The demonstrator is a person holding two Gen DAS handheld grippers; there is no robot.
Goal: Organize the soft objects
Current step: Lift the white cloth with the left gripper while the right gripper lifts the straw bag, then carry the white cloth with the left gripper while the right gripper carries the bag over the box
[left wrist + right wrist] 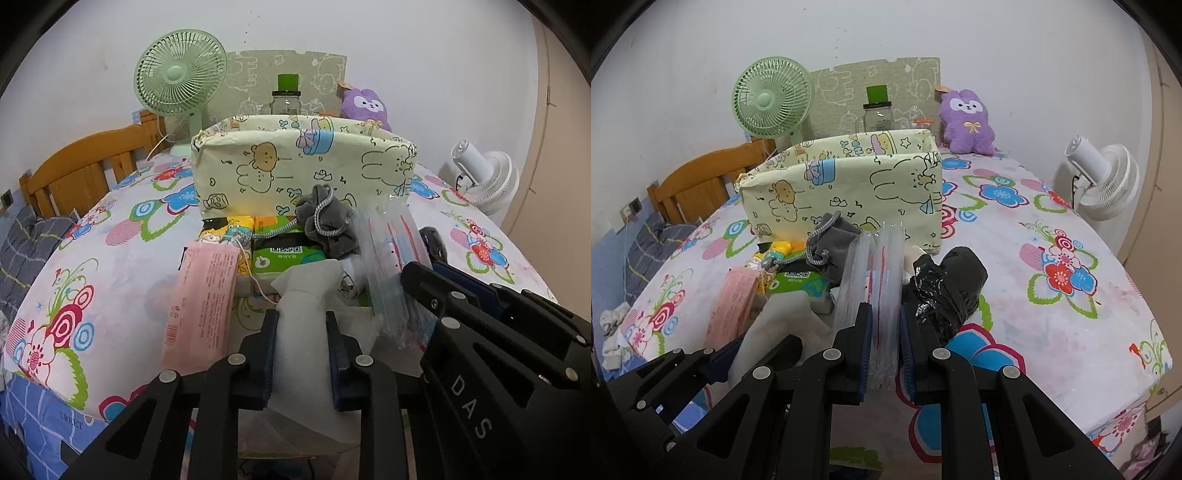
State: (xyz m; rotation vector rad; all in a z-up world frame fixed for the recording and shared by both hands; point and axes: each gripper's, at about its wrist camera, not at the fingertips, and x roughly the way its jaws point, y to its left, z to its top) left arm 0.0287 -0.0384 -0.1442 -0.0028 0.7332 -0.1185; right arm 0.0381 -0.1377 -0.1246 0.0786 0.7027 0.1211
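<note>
My left gripper (301, 317) is shut on a white foam sheet (306, 284) at the near edge of the pile. My right gripper (885, 310) is shut on a stack of clear zip bags (882, 258) just to the right. The two grippers stand side by side. Behind them lie a pink mask packet (201, 302), a yellow tissue pack (229, 229), a green tissue pack (284, 253) and a grey drawstring pouch (328, 221). A crumpled black plastic bag (949, 291) lies right of the zip bags. A pale yellow cartoon-print fabric box (303, 166) stands open behind the pile.
Everything rests on a floral sheet (1052, 314). At the back stand a green fan (181, 81), a glass jar with a green lid (286, 98) and a purple plush (365, 105). A white fan (484, 177) is off the right edge, a wooden headboard (85, 170) at left.
</note>
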